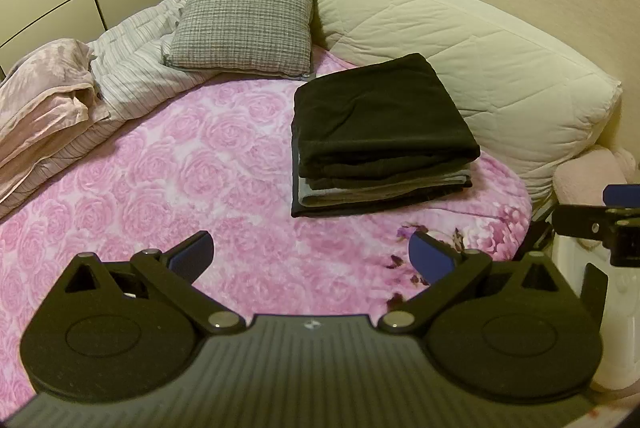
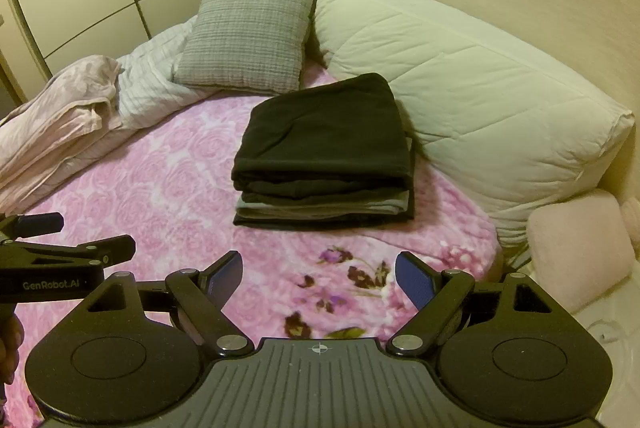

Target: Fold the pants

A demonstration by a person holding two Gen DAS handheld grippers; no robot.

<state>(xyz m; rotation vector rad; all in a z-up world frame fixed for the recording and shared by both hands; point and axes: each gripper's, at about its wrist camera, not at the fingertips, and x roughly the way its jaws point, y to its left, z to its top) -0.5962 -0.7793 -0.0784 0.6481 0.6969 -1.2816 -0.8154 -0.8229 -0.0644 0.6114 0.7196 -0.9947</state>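
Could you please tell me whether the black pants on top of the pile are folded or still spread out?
Folded: the black pants form a compact rectangle with layered edges, atop the pile on the pink blanket.

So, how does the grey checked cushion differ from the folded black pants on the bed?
The grey checked cushion is pale and patterned, while the folded black pants are plain and dark. The cushion stands tilted against the white quilted bolster; the pants lie flat on top of a stack of folded clothes. The cushion is one plump piece; the pants show folded layers. Both are roughly square and on the pink floral blanket.
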